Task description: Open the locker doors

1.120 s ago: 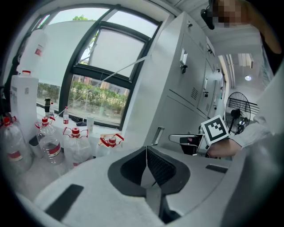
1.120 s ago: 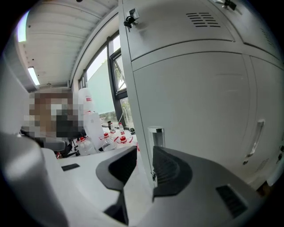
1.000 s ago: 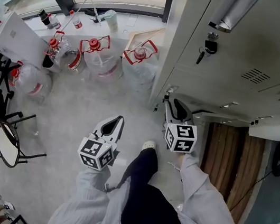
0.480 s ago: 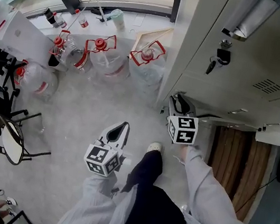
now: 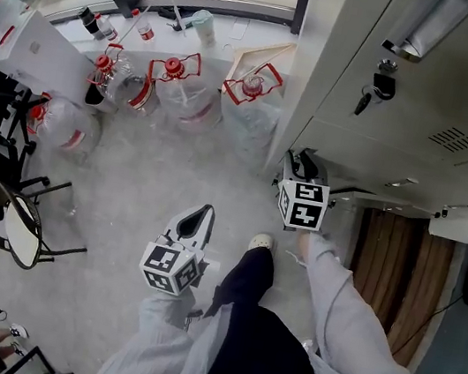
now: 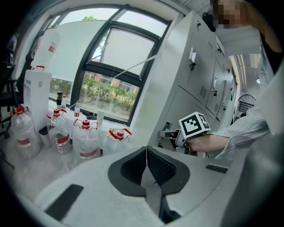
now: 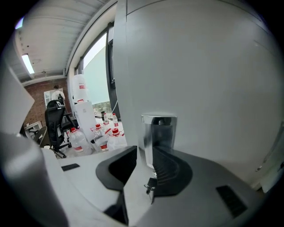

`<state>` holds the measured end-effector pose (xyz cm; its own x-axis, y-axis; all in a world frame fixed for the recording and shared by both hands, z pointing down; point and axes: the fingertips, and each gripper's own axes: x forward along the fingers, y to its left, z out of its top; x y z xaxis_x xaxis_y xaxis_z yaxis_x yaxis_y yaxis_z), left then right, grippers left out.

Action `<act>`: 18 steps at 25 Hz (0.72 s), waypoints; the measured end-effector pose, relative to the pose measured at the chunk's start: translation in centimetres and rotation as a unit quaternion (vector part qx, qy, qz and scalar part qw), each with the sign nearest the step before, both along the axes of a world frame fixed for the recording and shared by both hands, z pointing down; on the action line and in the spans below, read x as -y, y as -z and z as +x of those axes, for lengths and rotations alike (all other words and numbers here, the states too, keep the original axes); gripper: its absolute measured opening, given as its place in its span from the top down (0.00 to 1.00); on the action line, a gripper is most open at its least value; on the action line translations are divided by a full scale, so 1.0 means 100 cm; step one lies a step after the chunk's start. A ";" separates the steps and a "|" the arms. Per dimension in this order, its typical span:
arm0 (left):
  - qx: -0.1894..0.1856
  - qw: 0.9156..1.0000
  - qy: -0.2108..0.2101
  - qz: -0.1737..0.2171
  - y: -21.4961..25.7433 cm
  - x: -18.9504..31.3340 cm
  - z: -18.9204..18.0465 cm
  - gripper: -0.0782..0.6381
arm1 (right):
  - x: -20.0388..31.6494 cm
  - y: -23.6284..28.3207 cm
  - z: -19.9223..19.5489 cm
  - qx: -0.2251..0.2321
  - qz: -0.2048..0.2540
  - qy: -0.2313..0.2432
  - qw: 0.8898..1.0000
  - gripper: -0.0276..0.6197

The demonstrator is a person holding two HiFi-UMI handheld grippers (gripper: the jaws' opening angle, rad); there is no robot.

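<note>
A grey bank of lockers (image 5: 388, 128) fills the head view's right side, doors closed, with a chrome handle (image 5: 429, 23) and hanging key (image 5: 377, 86) on an upper door. My right gripper (image 5: 297, 162) is at a lower door. In the right gripper view its jaws (image 7: 144, 153) stand open around that door's chrome handle (image 7: 157, 133), a gap showing on the left side. A small key (image 7: 149, 188) hangs just below. My left gripper (image 5: 201, 213) hangs over the floor, away from the lockers. Its jaws (image 6: 146, 153) are shut with nothing in them.
Several large water bottles (image 5: 179, 91) with red caps stand by the window, left of the lockers. A white box (image 5: 34, 48) and a black chair (image 5: 8, 222) sit at the left. My shoe (image 5: 262, 242) is on the grey floor.
My right gripper has moved in toward the lower locker door, up in the head view. The left gripper has hardly shifted.
</note>
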<state>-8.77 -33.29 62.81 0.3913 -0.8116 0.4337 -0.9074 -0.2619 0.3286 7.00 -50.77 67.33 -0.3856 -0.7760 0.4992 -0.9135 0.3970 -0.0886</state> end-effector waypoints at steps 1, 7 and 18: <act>-0.001 1.000 0.001 0.000 0.000 -0.002 0.000 0.88 | -0.002 0.000 0.001 0.001 -0.003 -0.007 1.000 0.81; -0.009 1.000 0.000 0.001 0.003 -0.010 -0.001 0.88 | -0.022 0.000 0.002 0.001 -0.010 -0.034 0.999 0.81; -0.016 1.000 -0.020 -0.003 -0.002 -0.029 0.004 0.88 | -0.060 -0.002 0.009 -0.002 -0.023 -0.063 0.998 0.80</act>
<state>-8.32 -30.41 62.96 0.4380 -0.7925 0.4244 -0.8849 -0.2967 0.3591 7.92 -44.81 67.49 -0.2853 -0.7945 0.5360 -0.9560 0.2754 -0.1007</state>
